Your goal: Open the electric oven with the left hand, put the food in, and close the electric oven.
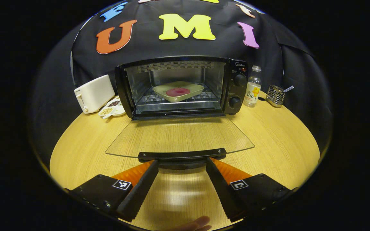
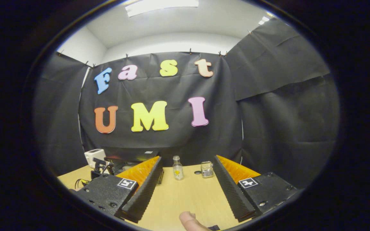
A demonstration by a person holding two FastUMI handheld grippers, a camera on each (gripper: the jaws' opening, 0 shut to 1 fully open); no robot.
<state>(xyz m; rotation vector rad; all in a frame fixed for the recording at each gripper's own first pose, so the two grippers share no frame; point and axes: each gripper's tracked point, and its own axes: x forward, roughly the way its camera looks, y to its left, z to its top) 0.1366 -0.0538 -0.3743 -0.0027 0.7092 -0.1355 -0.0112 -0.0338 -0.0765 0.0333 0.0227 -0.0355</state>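
Food, a round red piece [image 1: 178,91] on a pale square plate [image 1: 178,90], sits inside the black electric oven [image 1: 181,86]. Its glass door [image 1: 178,136] lies flat, its handle apparently just touching the spread fingers of the left gripper [image 1: 181,166]. Right gripper [image 2: 188,179] hangs open, holding nothing.

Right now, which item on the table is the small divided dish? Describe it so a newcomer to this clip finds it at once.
Start at the black electric oven with its glass door folded down. To its left stands a white toaster. The divided dish lies low in front of the toaster, beside the oven's corner; it alone is shallow and holds grains in separate compartments.
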